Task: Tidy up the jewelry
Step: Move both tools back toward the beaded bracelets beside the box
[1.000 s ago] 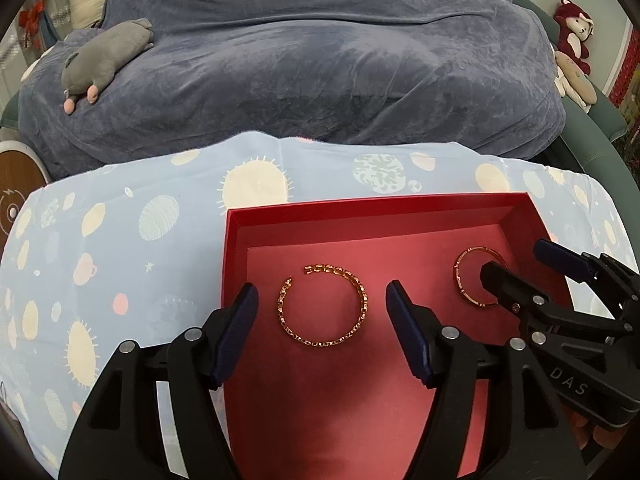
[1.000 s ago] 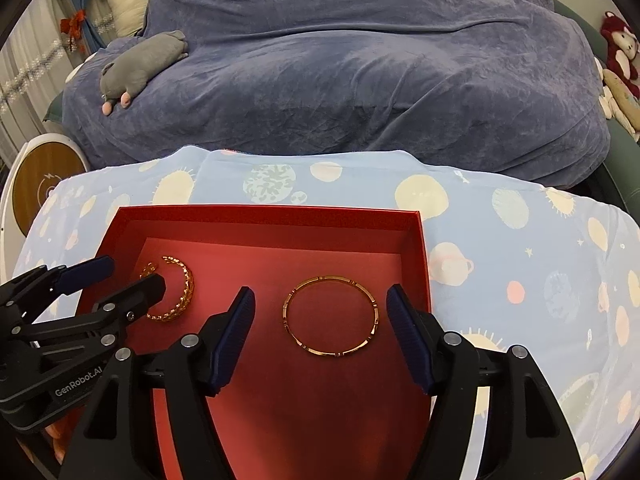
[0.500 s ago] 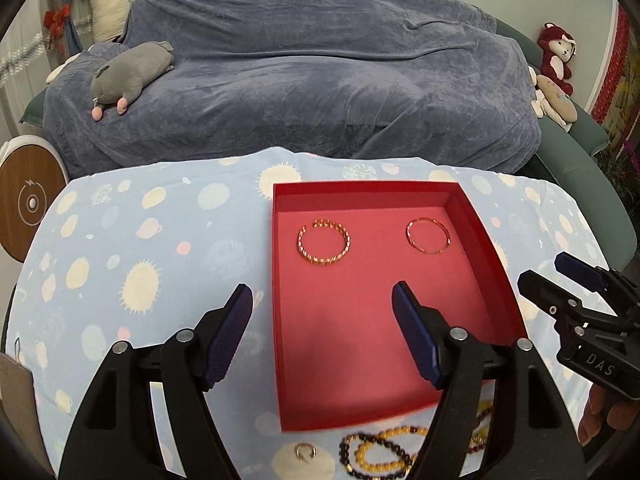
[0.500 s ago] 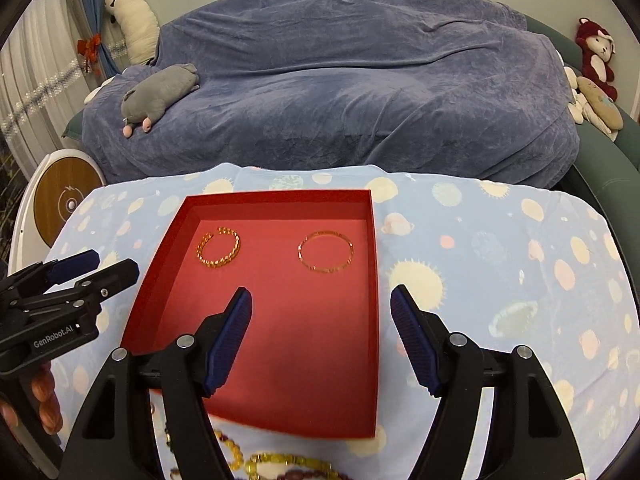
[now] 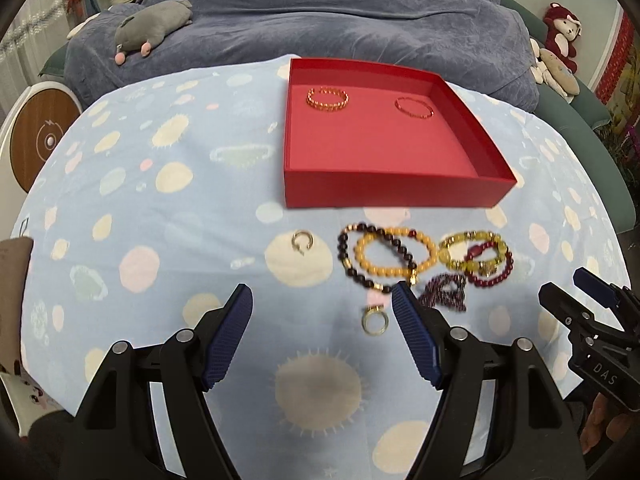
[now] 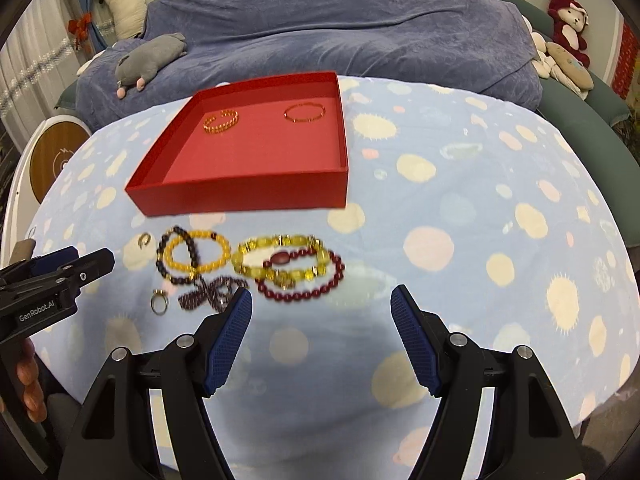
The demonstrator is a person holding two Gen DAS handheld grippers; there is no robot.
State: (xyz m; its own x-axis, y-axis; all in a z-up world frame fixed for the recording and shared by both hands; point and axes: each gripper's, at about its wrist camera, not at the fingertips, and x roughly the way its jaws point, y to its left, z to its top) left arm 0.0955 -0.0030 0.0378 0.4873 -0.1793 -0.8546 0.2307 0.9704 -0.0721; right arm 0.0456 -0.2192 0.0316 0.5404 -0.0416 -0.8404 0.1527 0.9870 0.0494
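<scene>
A red tray (image 5: 384,194) (image 6: 240,198) sits on the blue spotted cloth and holds a gold beaded bangle (image 5: 327,99) (image 6: 221,120) and a thin gold bangle (image 5: 414,108) (image 6: 304,113). In front of it lie a pile of bead bracelets (image 5: 424,260) (image 6: 256,266), a small open ring (image 5: 302,241) (image 6: 144,240) and a gold ring (image 5: 375,321) (image 6: 159,303). My left gripper (image 5: 322,336) (image 6: 72,260) is open and empty, close above the cloth near the gold ring. My right gripper (image 6: 321,336) (image 5: 576,290) is open and empty, right of the bracelets.
A sofa under a dark blue cover (image 6: 360,32) runs behind the table, with a grey plush toy (image 5: 154,28) and red plush toys (image 6: 568,20) on it. A round wooden-faced device (image 5: 40,140) stands at the left. The table edge curves close in front.
Both grippers have pulled back and up from inside the tray to the near side of the table. The two bangles stay in the tray. The bracelets and rings came into view.
</scene>
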